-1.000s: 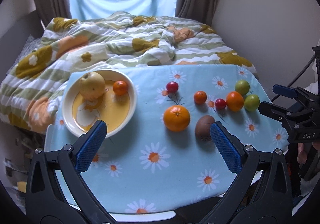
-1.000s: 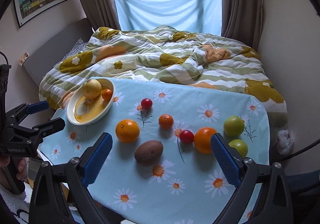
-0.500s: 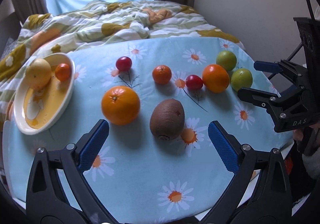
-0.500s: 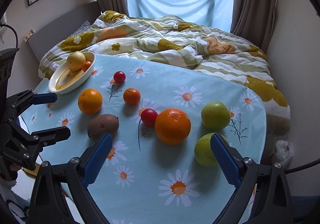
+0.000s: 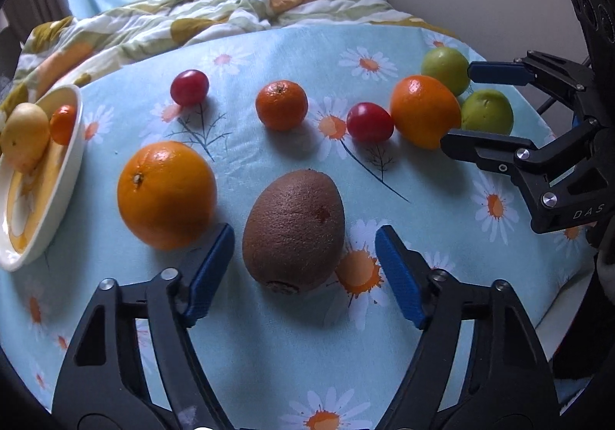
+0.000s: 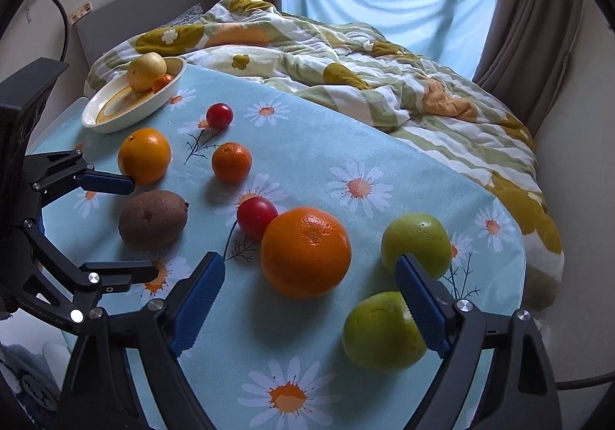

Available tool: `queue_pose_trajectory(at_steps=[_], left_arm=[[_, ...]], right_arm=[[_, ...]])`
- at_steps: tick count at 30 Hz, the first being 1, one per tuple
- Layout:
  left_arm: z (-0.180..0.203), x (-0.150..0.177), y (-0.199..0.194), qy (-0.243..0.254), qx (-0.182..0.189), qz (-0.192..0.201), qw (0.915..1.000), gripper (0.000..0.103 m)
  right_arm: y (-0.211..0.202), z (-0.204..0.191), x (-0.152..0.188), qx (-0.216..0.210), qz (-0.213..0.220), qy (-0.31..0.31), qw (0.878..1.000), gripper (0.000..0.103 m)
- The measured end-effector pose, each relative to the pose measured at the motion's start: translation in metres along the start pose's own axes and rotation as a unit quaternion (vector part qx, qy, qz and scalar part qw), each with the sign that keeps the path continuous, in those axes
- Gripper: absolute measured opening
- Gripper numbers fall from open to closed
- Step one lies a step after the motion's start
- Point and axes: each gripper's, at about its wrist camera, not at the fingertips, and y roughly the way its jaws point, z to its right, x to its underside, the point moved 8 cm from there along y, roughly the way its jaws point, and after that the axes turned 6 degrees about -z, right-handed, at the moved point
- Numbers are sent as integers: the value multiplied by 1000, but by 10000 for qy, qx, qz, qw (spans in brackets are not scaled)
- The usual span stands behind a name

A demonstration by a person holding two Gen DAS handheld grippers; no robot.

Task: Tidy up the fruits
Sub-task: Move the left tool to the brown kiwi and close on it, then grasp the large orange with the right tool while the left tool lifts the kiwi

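Note:
My left gripper (image 5: 303, 268) is open, its blue fingers either side of a brown kiwi (image 5: 294, 230) on the daisy tablecloth (image 5: 269, 334); nothing is gripped. A big orange (image 5: 166, 194) lies just left of it. My right gripper (image 6: 307, 299) is open, low over a second orange (image 6: 305, 252), with a red cherry tomato (image 6: 255, 216) beside that orange and two green fruits (image 6: 415, 243) by its right finger. A white and yellow bowl (image 6: 115, 110) at the far left holds a yellow pear (image 6: 147, 71) and a small orange fruit.
A small mandarin (image 5: 281, 105) and another red tomato (image 5: 189, 87) lie further back on the cloth. A bed with a rumpled flowered quilt (image 6: 346, 72) lies right behind the table. The table edge curves off at the right near the wall.
Both grippers have moved forward and down towards the table. The left one now straddles the kiwi; the right one has closed in on the orange by the green fruits. No fruit has moved.

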Motion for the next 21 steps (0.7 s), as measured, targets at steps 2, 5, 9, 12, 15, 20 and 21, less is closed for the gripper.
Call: queue_pose_trajectory(at_steps=[2, 5, 9, 12, 15, 20, 21], left_arm=[[-1, 1, 4, 9, -21, -30, 10000, 80], [-1, -1, 6, 55, -61, 0, 10000, 73], [-3, -5, 6, 148, -205, 13, 9997, 58], [-4, -5, 6, 169, -205, 8, 9996, 56], [-4, -5, 6, 161, -200, 3, 9997, 55], [-5, -3, 4, 125, -170, 3, 9998, 53], [-6, -2, 3, 123, -168, 3, 9998, 53]], right_arm=[[4, 1, 0, -3, -36, -81, 10000, 84], [9, 2, -1, -7, -81, -141, 9999, 81], [15, 3, -1, -51, -149, -182, 9997, 77], [17, 2, -2, -63, -185, -234, 9995, 75], [19, 0, -2, -92, -204, -296, 9993, 74], [24, -7, -3, -110, -300, -494, 9983, 67], [25, -8, -3, -101, -313, -536, 9980, 66]])
